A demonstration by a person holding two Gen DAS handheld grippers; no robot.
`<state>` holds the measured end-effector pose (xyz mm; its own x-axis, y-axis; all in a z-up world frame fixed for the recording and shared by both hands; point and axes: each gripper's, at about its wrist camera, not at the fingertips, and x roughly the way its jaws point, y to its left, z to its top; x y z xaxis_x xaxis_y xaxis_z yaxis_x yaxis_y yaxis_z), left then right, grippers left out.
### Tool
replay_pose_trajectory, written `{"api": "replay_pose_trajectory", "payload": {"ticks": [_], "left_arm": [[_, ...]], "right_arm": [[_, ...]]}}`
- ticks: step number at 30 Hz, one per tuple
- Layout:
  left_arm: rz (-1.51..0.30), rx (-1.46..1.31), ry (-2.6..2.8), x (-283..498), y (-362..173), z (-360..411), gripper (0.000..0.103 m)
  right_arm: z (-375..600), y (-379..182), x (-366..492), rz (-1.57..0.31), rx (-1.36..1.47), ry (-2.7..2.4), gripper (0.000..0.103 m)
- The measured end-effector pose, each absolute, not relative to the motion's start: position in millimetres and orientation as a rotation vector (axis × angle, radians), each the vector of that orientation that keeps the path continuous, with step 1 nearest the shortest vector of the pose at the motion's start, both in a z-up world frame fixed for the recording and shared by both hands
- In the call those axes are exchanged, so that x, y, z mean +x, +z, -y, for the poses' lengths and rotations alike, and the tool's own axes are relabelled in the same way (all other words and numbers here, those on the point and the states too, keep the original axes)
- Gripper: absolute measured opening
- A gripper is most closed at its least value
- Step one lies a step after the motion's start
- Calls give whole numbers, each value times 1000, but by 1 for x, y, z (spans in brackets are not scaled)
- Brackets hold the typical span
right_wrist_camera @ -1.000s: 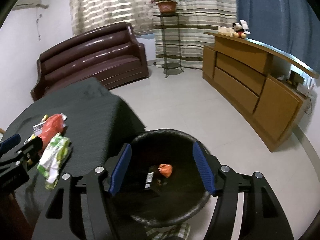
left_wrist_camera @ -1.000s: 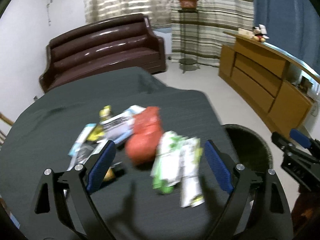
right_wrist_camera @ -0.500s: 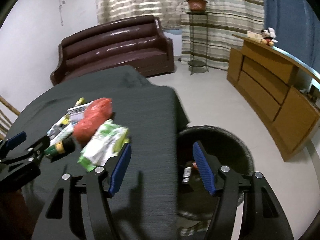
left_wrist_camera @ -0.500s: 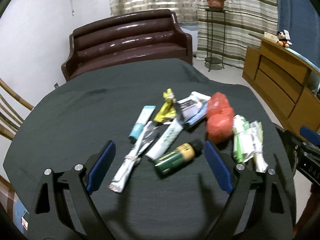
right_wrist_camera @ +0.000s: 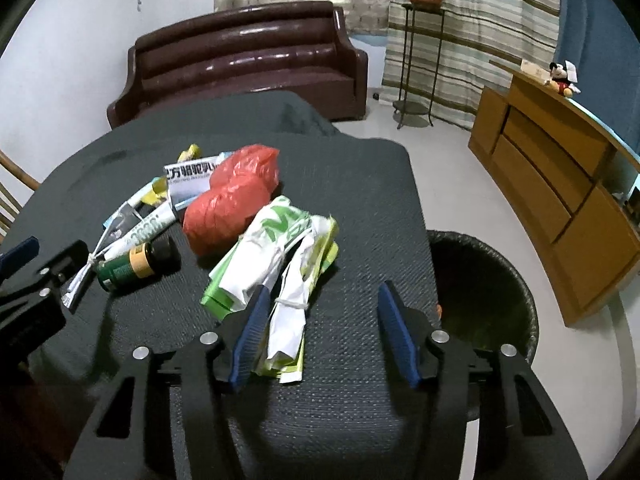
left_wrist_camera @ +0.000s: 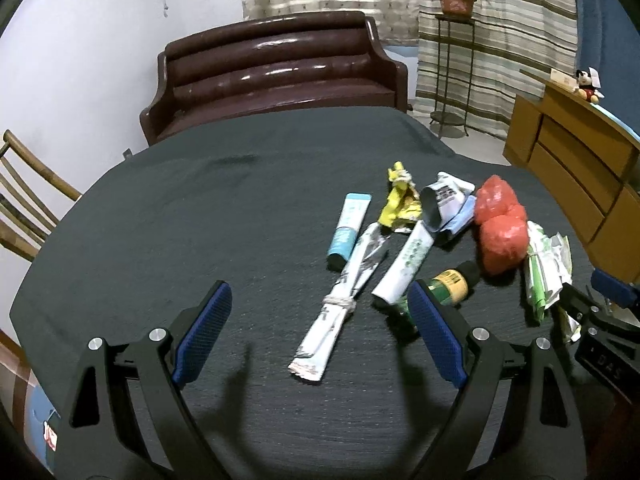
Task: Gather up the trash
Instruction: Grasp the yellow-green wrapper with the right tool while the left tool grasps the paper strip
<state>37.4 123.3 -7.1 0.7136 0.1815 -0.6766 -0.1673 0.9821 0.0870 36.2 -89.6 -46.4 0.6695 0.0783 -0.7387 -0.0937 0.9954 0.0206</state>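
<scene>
Trash lies on a table under a dark cloth: a knotted silver wrapper, a white tube, a blue tube, a yellow wrapper, a green bottle, a red plastic bag and green-white bags. My left gripper is open and empty, hovering above the silver wrapper. My right gripper is open and empty, its left finger beside the green-white bags. A black bin stands on the floor right of the table.
A brown sofa stands behind the table. A wooden cabinet runs along the right wall. A plant stand is by the curtains. A wooden chair is at the left.
Both grippers have swung left, away from the bin and over the table. The right gripper now looks at the green-white bags; the left now faces the silver wrapper.
</scene>
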Motion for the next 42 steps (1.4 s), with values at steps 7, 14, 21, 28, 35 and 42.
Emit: {"api": "replay_pose_trajectory", "payload": {"ticks": [7,14,21,28,35,42], "left_arm": [[-756,16,189,38,-9,-126,87],[-776,17,208,41,-13,-132,87],[-812,23,202,51,-21,-136,87],[-856,79,176,62,-32,-132,72],[-876,53,76,64,-39,-130,34],[-865,46,31,61,-43,-124,17]], "right_arm": [[86,-49,37,-850,-16,109,38],[96,-47,36,-844,5,124,18],[97,-47,33,-840,14,144,18],[99,-47,34,-841,23,151,18],[100,-47,35,-841,23,152,18],[97,-48,36,-834,21,151,18]]}}
